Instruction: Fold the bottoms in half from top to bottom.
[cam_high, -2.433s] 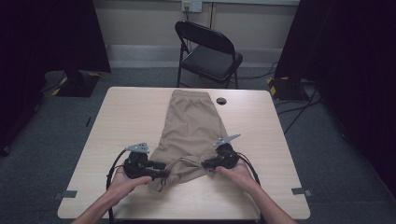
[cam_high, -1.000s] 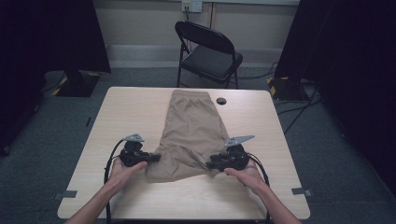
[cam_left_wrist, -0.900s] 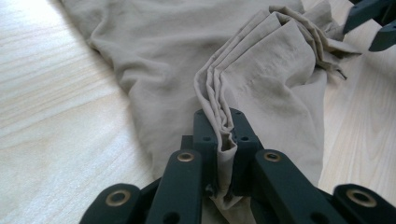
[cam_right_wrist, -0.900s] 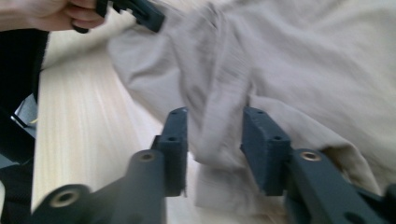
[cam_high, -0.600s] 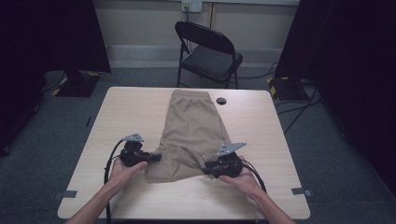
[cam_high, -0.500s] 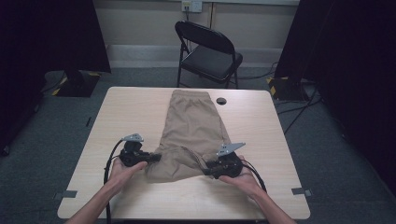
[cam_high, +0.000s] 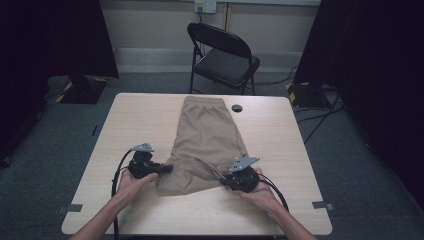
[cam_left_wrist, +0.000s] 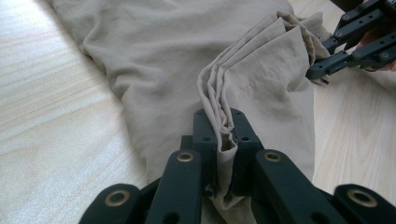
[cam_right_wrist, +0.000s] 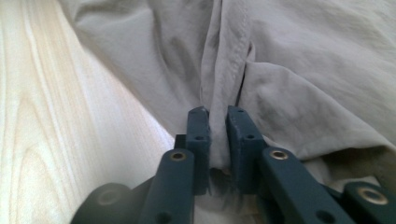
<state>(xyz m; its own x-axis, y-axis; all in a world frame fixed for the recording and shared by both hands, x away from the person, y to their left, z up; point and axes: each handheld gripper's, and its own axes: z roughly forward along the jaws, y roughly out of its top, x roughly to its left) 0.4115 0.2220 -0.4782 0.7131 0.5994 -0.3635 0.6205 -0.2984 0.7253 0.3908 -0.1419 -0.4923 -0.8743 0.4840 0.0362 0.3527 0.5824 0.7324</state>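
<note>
Tan shorts (cam_high: 210, 130) lie lengthwise on the light wooden table (cam_high: 145, 120), waistband at the far end. My left gripper (cam_high: 167, 169) is at the near left corner, shut on a bunched fold of the cloth (cam_left_wrist: 261, 70); its jaws (cam_left_wrist: 219, 116) pinch the pleats. My right gripper (cam_high: 223, 179) is at the near right corner. Its jaws (cam_right_wrist: 218, 114) have just been closing and now pinch a seamed fold of the shorts (cam_right_wrist: 299, 56). The right gripper (cam_left_wrist: 322, 70) also appears in the left gripper view, across the cloth.
A small black round disc (cam_high: 236, 107) sits on the table beside the waistband. A black folding chair (cam_high: 222, 55) stands behind the far edge. Bare tabletop lies on both sides of the shorts. Cables trail from both grippers toward the near edge.
My right gripper has dropped a little toward the near right corner of the shorts and closed on the cloth. The left gripper has stayed put, still gripping.
</note>
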